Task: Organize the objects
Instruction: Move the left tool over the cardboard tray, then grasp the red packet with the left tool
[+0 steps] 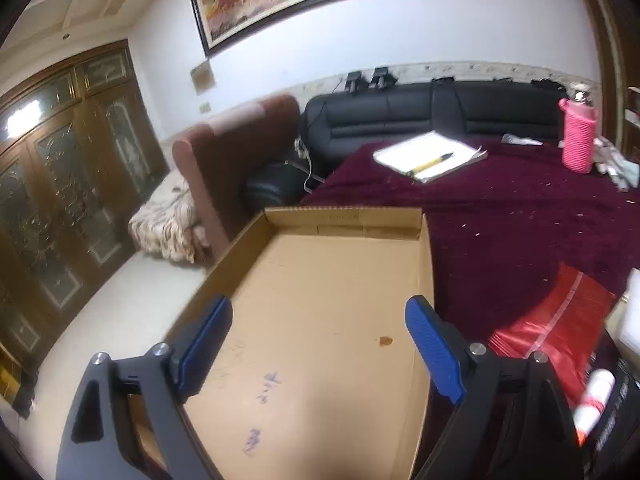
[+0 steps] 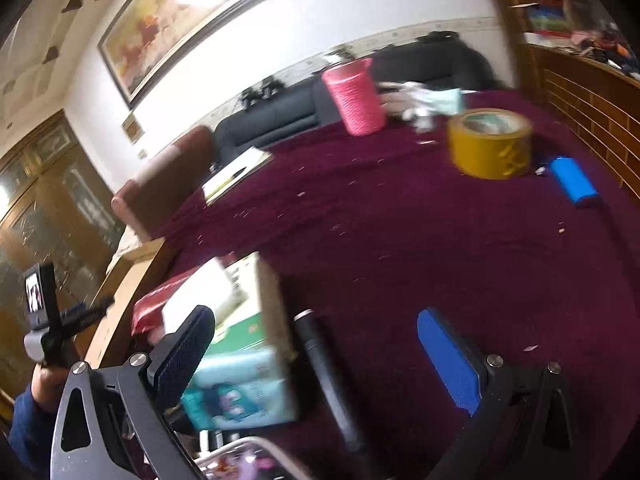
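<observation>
A shallow, empty cardboard box (image 1: 320,300) lies at the left edge of the maroon table (image 1: 520,208). My left gripper (image 1: 318,344) is open and empty, hovering over the box. My right gripper (image 2: 316,348) is open and empty above a black cylinder (image 2: 328,376) lying on the cloth, with a teal and white carton (image 2: 240,360) at its left finger. A red packet (image 1: 552,320) lies right of the box and also shows in the right wrist view (image 2: 154,300). A yellow tape roll (image 2: 490,142) and a blue object (image 2: 572,182) lie far right.
A pink bottle (image 1: 578,136) stands at the back, also in the right wrist view (image 2: 356,96). A notepad with a yellow pen (image 1: 430,154) lies behind the box. A white tube (image 1: 594,400) lies near the red packet. A black sofa (image 1: 400,116) sits behind the table.
</observation>
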Motion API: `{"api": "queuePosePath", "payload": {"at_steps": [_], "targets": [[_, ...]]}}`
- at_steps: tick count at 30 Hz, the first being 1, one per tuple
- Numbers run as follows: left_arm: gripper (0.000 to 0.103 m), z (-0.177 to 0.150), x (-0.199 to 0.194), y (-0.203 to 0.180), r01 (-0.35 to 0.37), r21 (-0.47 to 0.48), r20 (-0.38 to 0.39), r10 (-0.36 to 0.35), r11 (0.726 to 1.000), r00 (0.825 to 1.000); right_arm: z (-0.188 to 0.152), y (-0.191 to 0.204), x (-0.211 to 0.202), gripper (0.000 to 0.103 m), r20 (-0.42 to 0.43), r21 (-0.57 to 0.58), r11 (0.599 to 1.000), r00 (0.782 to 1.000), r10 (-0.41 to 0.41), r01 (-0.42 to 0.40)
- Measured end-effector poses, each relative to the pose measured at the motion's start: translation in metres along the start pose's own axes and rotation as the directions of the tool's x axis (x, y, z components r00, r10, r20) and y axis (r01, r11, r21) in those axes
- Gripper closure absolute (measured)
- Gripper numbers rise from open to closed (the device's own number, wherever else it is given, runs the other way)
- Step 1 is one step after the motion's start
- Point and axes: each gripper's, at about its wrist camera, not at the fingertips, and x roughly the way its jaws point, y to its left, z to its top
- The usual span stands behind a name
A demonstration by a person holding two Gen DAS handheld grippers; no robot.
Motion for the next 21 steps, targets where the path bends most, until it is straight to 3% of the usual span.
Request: {"api": "queuePosePath", "payload": {"at_steps": [2, 5, 6, 9, 13, 15, 17, 18, 19, 21], "targets": [[0.015, -0.001, 0.013, -0.003, -0.009, -0.004, -0.101, 0.009, 1.000, 0.995, 0.003, -0.008, 0.000, 0.000, -0.012, 0.036, 0.999, 1.000, 0.012, -0.012], [0.015, -0.010, 0.001, -0.001, -0.059, 0.046, -0.096, 0.063, 0.997, 0.993, 0.003, -0.007, -0.002, 0.000, -0.020, 0.060, 0.997, 0.998, 0.054, -0.053], [0.015, -0.020, -0.005, 0.000, -0.066, 0.076, -0.127, 0.075, 0.995, 0.989, 0.003, -0.003, -0.006, 0.000, 0.000, 0.045, 0.998, 0.999, 0.039, -0.039], [0.015, -0.050, -0.031, 0.005, -0.031, 0.104, -0.186, 0.050, 0.994, 0.981, 0.005, 0.002, -0.012, 0.000, 0.019, 0.014, 1.000, 1.000, 0.019, -0.019], [0.015, -0.063, -0.070, 0.014, 0.001, 0.117, -0.153, 0.017, 0.993, 0.988, 0.007, 0.003, -0.021, 0.000, 0.054, 0.009, 1.000, 0.999, 0.007, -0.008], [0.015, -0.046, -0.097, 0.016, 0.048, 0.090, -0.072, -0.042, 0.995, 0.997, 0.008, 0.003, -0.024, 0.000, 0.074, -0.013, 1.000, 0.997, -0.015, 0.016], [0.012, -0.030, -0.113, 0.007, 0.121, 0.106, -0.016, -0.120, 0.987, 0.993, 0.009, 0.003, -0.027, 0.000, 0.085, -0.026, 0.999, 0.996, -0.022, 0.025], [0.010, -0.018, -0.116, -0.003, 0.230, 0.136, -0.033, -0.228, 0.963, 0.973, 0.010, 0.003, -0.027, 0.000, 0.088, -0.029, 0.999, 0.996, -0.024, 0.026], [0.009, -0.005, -0.112, -0.019, 0.346, 0.182, -0.099, -0.333, 0.920, 0.938, 0.010, 0.002, -0.027, 0.000, 0.093, -0.033, 0.999, 0.995, -0.026, 0.030], [0.009, 0.012, -0.097, -0.050, 0.447, 0.259, -0.195, -0.407, 0.856, 0.892, 0.011, 0.002, -0.027, 0.000, 0.101, -0.050, 0.997, 0.994, -0.045, 0.051]]}}
